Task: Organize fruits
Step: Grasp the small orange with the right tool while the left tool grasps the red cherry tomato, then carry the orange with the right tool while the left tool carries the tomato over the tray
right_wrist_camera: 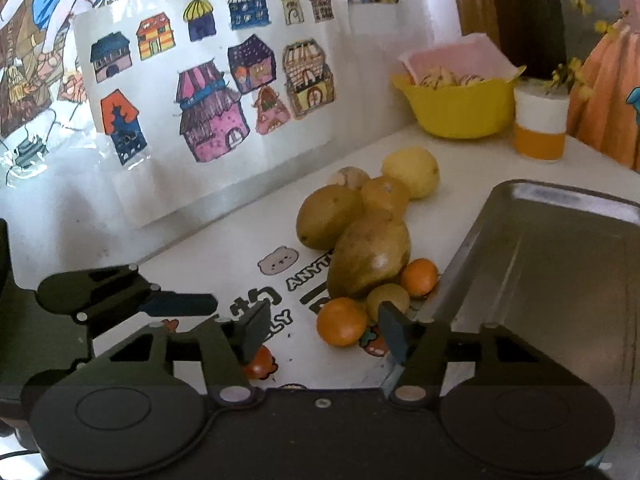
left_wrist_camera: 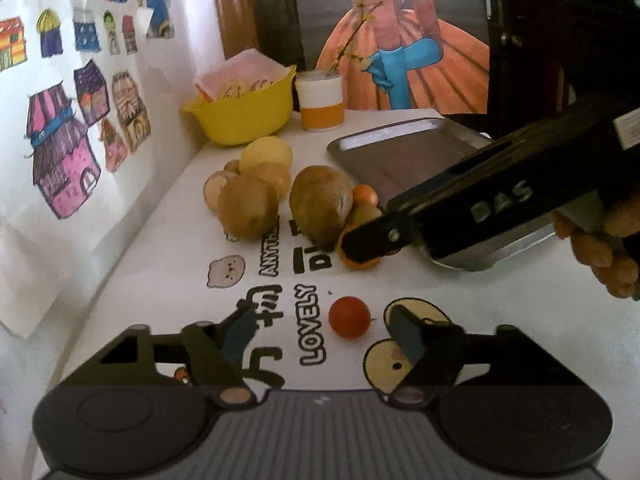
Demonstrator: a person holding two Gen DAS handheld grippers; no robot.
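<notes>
Fruit lies in a pile on the white printed tabletop: two brown-green mangoes (right_wrist_camera: 370, 258) (right_wrist_camera: 329, 222), a yellow lemon (right_wrist_camera: 411, 172), small oranges (right_wrist_camera: 419, 277) and a small yellow-green fruit (right_wrist_camera: 387, 300). My right gripper (right_wrist_camera: 325, 332) is open, and an orange (right_wrist_camera: 342, 321) sits just ahead between its fingers. In the left wrist view, its dark finger (left_wrist_camera: 364, 242) reaches over that orange (left_wrist_camera: 358, 262). My left gripper (left_wrist_camera: 322, 332) is open low over the table. A small red fruit (left_wrist_camera: 349, 317) rests alone between its fingertips, touching neither.
A bare metal tray (right_wrist_camera: 540, 260) lies right of the pile. A yellow bowl (left_wrist_camera: 244, 112) with pastries and a white-and-orange cup (left_wrist_camera: 322, 100) stand at the back. A wall with drawings runs along the left. A hand (left_wrist_camera: 600, 248) holds the right gripper.
</notes>
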